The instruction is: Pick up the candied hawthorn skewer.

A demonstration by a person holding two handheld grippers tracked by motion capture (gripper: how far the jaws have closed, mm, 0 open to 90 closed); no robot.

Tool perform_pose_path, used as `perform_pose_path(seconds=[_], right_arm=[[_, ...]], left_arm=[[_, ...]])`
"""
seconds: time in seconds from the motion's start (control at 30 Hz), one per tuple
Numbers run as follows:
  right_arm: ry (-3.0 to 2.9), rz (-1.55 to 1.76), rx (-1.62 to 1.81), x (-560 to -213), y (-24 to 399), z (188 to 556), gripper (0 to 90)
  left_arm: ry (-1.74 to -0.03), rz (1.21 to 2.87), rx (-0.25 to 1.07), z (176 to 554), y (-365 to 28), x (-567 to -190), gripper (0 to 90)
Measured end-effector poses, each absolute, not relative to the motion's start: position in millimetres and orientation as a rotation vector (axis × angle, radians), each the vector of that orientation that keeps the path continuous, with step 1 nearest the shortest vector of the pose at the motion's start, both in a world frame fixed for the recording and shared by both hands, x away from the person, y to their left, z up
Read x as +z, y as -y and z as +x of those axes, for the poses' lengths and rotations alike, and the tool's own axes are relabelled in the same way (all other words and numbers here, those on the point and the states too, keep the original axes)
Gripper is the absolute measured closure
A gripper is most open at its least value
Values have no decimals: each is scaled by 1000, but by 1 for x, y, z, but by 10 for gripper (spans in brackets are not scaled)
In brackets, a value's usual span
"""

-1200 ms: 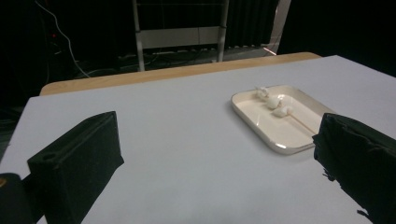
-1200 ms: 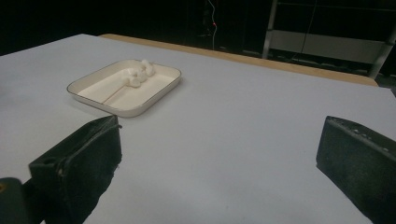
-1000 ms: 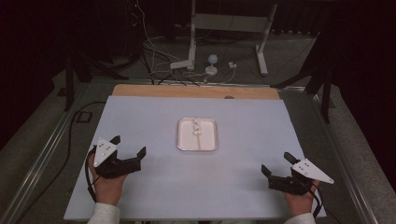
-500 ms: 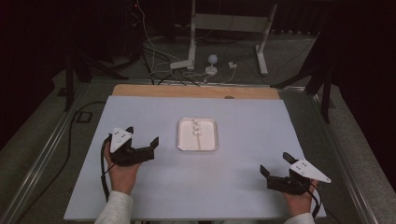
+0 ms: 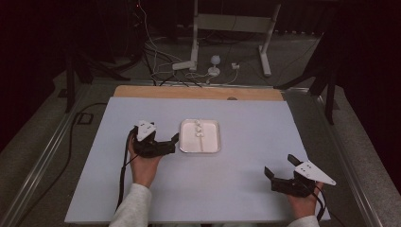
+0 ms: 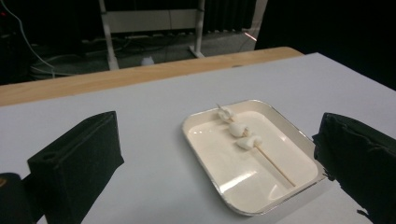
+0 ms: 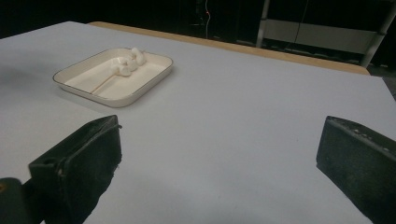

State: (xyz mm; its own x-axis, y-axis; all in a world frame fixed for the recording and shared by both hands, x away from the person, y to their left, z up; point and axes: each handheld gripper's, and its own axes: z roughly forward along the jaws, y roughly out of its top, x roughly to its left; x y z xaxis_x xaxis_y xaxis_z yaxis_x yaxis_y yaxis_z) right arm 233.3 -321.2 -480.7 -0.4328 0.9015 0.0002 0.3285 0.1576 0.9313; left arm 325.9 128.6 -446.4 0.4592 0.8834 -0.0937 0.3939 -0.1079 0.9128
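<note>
White marshmallows on a thin wooden skewer [image 5: 200, 133] lay lengthwise in the shallow cream tray [image 5: 216, 146] at frame centre, just right of my gaping left gripper [image 5: 172, 142]; my right gripper [image 5: 280, 169], equally wide, sat far lower right.

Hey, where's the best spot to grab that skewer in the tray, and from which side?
Probably the bare wooden end of the skewer, the half toward the person. The three white pieces sit bunched at its far end, so the near half is free. It lies flat in the tray, so the open left gripper would best come down from above, jaws straddling the stick.
</note>
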Motion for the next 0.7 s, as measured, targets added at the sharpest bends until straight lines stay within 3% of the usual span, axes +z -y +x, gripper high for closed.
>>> perform_pose_path(seconds=[0.7], right_arm=[[-1879,1150,1239,-482,319,235,3]], left_arm=[[-1122,1813,511,358,-77,-478,28]])
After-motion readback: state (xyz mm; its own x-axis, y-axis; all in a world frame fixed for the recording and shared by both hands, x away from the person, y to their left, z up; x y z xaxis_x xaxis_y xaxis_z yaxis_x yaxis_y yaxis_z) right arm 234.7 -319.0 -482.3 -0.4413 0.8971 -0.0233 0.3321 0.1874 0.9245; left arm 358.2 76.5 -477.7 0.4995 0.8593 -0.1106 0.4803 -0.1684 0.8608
